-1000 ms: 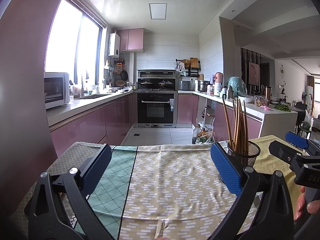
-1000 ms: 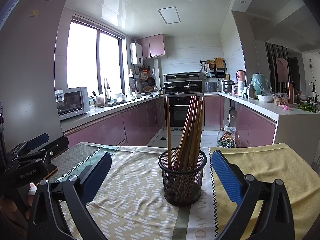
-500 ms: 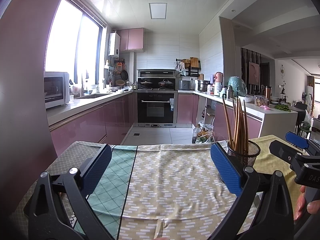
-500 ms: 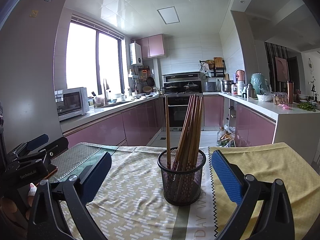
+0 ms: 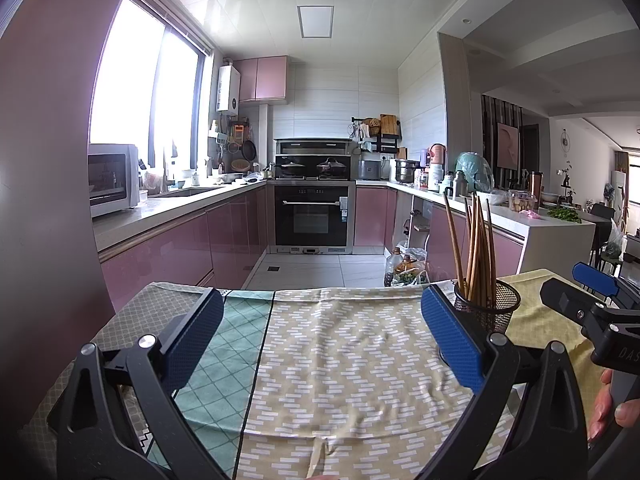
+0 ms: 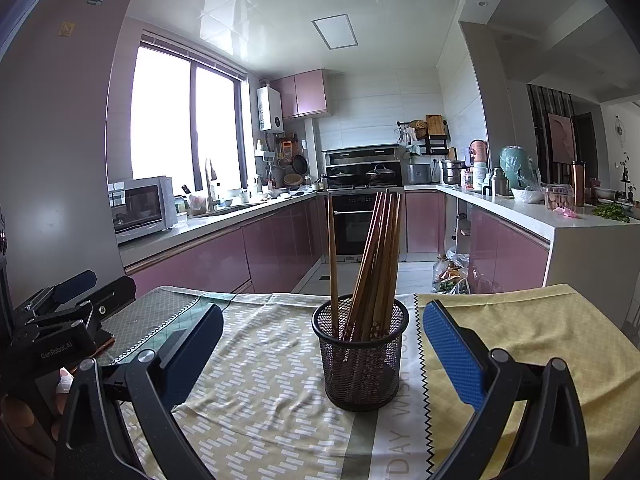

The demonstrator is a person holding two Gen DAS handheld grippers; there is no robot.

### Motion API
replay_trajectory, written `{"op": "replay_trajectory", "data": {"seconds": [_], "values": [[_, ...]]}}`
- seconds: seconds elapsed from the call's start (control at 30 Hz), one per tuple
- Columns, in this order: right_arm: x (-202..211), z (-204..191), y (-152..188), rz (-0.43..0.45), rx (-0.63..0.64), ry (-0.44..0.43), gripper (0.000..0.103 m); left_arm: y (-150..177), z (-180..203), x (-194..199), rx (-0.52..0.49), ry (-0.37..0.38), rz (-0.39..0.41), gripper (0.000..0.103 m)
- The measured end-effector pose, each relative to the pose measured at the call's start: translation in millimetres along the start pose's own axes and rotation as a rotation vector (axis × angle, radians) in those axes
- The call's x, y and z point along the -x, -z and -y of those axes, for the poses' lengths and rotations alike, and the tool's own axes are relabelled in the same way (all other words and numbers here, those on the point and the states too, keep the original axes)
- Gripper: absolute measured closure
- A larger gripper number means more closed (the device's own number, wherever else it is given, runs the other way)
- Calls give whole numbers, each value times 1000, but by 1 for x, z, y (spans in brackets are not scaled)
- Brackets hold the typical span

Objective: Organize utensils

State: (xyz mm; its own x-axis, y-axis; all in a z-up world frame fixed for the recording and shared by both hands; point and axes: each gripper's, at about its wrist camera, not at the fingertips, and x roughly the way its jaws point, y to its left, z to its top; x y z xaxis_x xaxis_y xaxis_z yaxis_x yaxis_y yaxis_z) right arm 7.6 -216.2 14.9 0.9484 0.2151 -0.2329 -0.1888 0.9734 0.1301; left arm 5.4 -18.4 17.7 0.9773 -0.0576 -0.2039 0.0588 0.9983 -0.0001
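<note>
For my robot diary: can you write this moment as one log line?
left gripper: open, empty | right gripper: open, facing mesh cup | chopsticks: in cup

Chopsticks (image 6: 376,256) in holder (image 6: 361,356) on tablecloth (image 6: 260,392) — kitchen counters (image 6: 192,236) behind.

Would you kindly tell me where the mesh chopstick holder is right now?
The mesh chopstick holder stands on the tablecloth, centred between the right gripper's open fingers; in the left wrist view it sits far right.

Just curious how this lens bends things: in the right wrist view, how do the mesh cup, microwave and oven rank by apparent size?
1. mesh cup, inflated by nearness
2. oven and microwave, too alike to rank
</note>
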Motion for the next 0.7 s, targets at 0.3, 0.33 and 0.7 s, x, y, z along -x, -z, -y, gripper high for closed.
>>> {"op": "replay_trajectory", "data": {"seconds": [0.3, 0.33, 0.7], "values": [[1, 1, 1, -1, 0, 1, 6, 3, 3, 0, -1, -3, -5, 6], [1, 1, 1, -1, -2, 1, 6, 2, 3, 0, -3, -4, -4, 6], [1, 1, 0, 0, -4, 1, 6, 2, 3, 1, -5, -5, -4, 6]]}}
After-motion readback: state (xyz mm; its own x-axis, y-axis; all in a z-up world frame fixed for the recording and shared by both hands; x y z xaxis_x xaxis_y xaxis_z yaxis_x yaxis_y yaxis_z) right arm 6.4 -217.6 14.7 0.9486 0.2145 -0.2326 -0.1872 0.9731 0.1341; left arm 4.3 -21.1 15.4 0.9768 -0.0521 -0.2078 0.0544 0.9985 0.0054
